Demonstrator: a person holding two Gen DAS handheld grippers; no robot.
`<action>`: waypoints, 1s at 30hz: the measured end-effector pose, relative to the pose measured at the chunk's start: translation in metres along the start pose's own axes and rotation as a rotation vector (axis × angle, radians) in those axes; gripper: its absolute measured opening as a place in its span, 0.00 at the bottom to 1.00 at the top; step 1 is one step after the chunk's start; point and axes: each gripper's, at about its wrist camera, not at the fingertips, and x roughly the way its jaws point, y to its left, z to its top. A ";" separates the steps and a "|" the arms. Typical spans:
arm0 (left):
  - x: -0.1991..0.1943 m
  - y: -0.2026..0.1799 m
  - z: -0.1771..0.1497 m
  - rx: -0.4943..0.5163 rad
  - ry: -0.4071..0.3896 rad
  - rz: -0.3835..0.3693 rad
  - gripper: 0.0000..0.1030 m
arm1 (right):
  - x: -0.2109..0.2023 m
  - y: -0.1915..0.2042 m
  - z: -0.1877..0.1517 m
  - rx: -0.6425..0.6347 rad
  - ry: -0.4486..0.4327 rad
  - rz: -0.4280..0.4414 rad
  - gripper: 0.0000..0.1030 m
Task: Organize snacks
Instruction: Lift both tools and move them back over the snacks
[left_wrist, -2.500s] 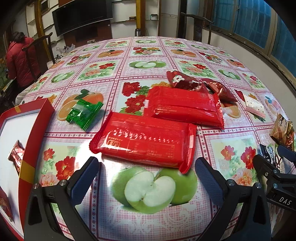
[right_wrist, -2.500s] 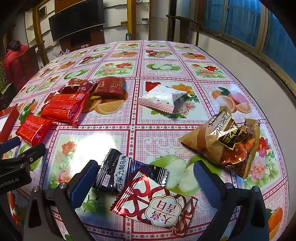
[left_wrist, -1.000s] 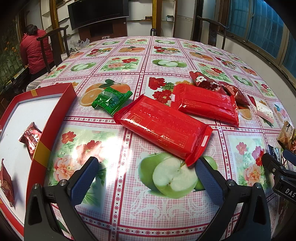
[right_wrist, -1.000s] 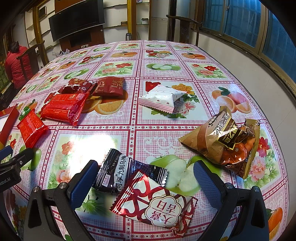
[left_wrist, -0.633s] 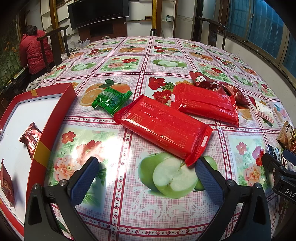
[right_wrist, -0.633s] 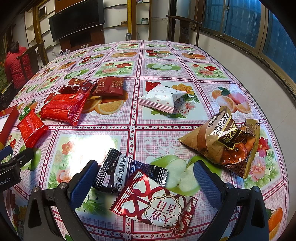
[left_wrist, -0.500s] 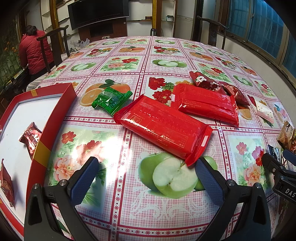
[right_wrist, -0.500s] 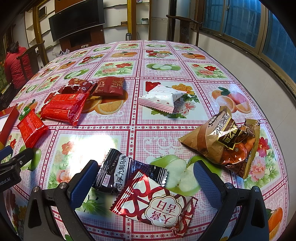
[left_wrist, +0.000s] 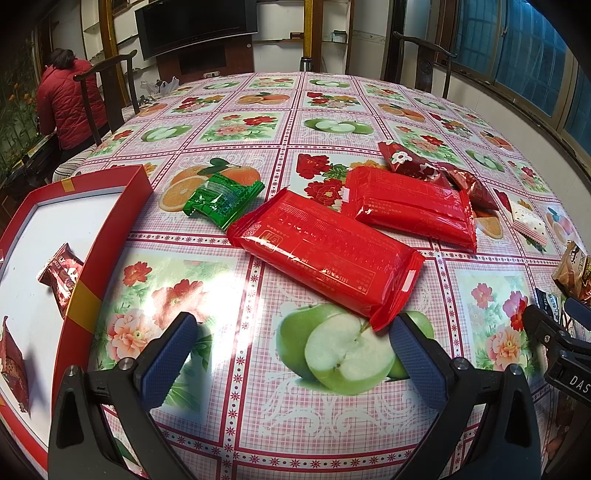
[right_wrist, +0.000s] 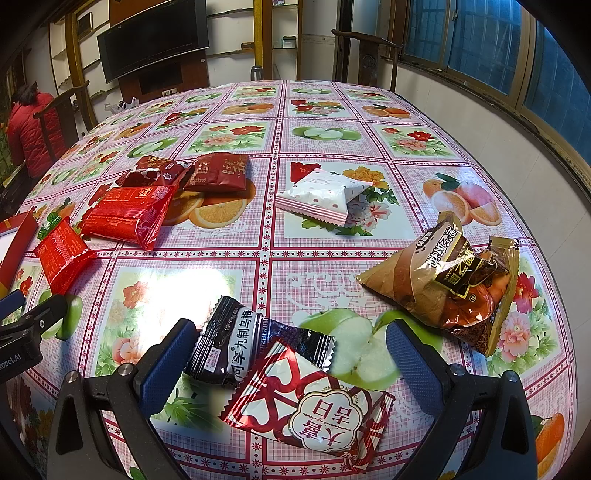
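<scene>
With both jaws spread empty, best to close the left gripper (left_wrist: 291, 347) across the nearest red packet (left_wrist: 325, 254), then carry it level into the red box (left_wrist: 110, 236) at the counter's left edge.

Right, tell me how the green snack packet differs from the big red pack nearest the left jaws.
The green packet is small and crinkled; the red pack is much larger, long and flat. The green packet lies farther off, on an orange print near the red box; the red pack's corner reaches the apple print by the open left gripper. Both lie loose on the tablecloth, outside the box.
</scene>
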 end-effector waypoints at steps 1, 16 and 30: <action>0.000 0.000 0.000 0.000 0.000 0.000 1.00 | 0.000 0.000 0.000 0.000 0.000 0.000 0.99; -0.035 0.003 -0.008 0.074 -0.093 0.103 1.00 | -0.028 0.000 -0.014 0.024 -0.032 0.000 0.99; -0.168 0.115 -0.091 0.111 -0.256 0.051 1.00 | -0.115 -0.090 -0.055 0.117 -0.224 -0.010 0.99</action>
